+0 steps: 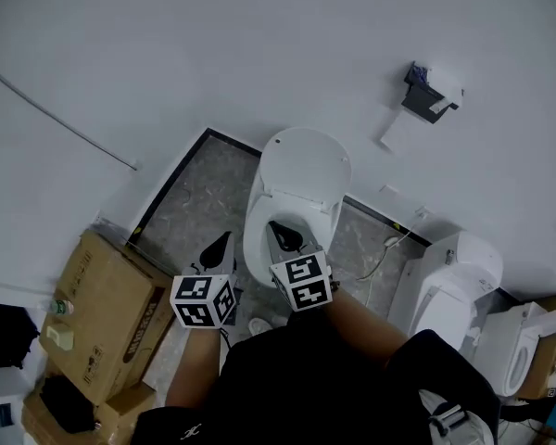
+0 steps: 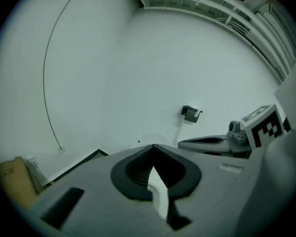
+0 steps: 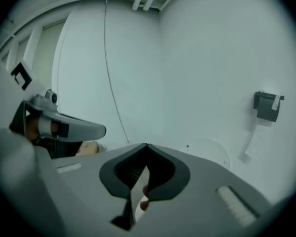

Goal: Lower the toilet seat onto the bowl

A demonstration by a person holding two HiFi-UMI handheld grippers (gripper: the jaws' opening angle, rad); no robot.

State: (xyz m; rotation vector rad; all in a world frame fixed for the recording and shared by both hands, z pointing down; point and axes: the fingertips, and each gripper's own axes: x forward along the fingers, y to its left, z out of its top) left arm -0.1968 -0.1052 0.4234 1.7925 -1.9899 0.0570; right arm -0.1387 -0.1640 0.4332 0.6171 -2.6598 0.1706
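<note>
Around the toilet (image 1: 259, 235) the corner is crowded. Cardboard boxes (image 1: 107, 318) are stacked to the left on the grey marbled floor (image 1: 199, 207), with a green-capped bottle (image 1: 60, 307) lying at their edge. To the right, two more white toilets (image 1: 449, 286) stand apart from it, and a thin hose (image 1: 382, 256) runs along the floor between. On the white wall a paper holder (image 1: 429, 91) carries a roll with a strip hanging down, and a thin pipe (image 1: 60, 117) runs across the wall on the left.

Both grippers are raised in front of the bowl and both are empty. The left gripper (image 2: 153, 146) has its jaw tips pressed together. It sits just left of the bowl in the head view (image 1: 226, 237). The right gripper (image 3: 146, 146) is also closed with its tips meeting, and in the head view (image 1: 280, 232) it covers most of the bowl's opening, so I cannot tell what is inside.

The toilet seat (image 1: 306, 163) stands upright against the wall with the lid, not lowered onto the bowl; seat and lid cannot be told apart. The top box is closed, and something dark (image 1: 67, 402) lies on the lower one
</note>
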